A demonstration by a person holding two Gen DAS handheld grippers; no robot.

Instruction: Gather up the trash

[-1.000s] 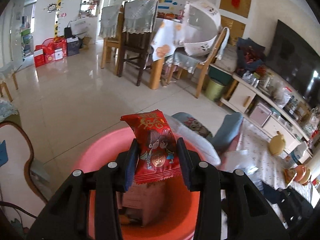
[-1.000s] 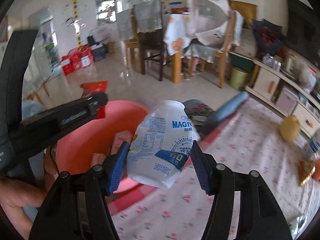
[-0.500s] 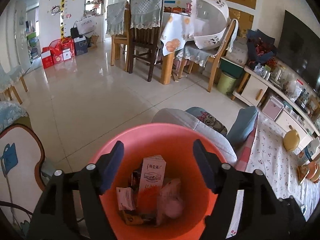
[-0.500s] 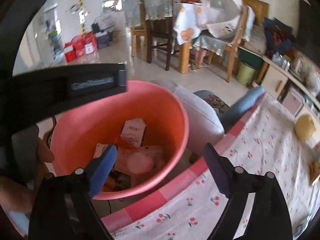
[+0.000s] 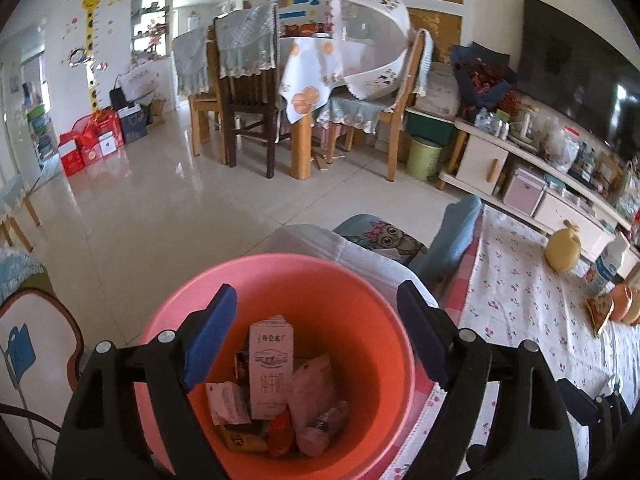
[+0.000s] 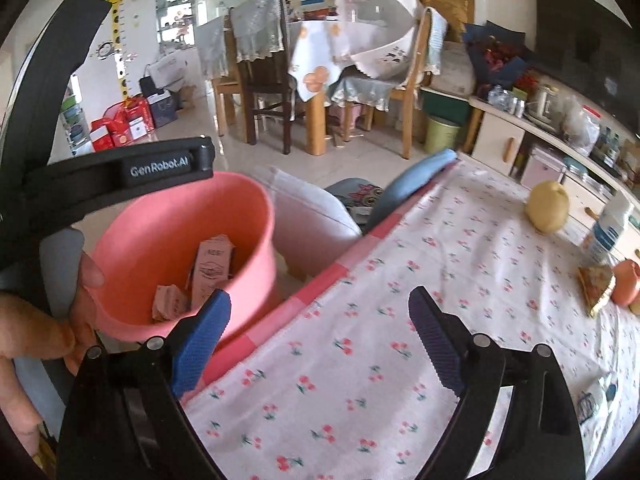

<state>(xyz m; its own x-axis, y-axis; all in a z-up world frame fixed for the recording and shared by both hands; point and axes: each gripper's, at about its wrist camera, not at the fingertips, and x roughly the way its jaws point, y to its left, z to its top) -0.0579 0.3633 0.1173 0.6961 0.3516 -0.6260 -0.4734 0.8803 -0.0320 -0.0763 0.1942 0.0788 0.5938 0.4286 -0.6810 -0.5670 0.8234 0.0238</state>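
A pink bin (image 5: pixel 280 268) stands beside the table and holds a milk carton (image 5: pixel 271 364), wrappers and a pale bottle (image 5: pixel 324 424). My left gripper (image 5: pixel 316 292) hangs over the bin's mouth, its jaws opening with nothing between them. My right gripper (image 6: pixel 320 296) is over the cherry-print tablecloth (image 6: pixel 400 320), to the right of the bin (image 6: pixel 180 216). Its jaws are opening too, with nothing between them. The left gripper's black body (image 6: pixel 120 172) and a person's hand (image 6: pixel 40 320) show at the left of the right wrist view.
On the table's far right lie a yellow round object (image 6: pixel 547 206), a white bottle (image 6: pixel 610 232), a snack packet (image 6: pixel 596 284) and an orange cup (image 6: pixel 628 284). A grey cushioned chair (image 6: pixel 308 224) stands behind the bin. Dining chairs and a TV cabinet lie beyond.
The left gripper let go of the red packet and the right gripper of the white bottle; both dropped into the bin. Both jaws widened, and the right gripper swung right over the table.
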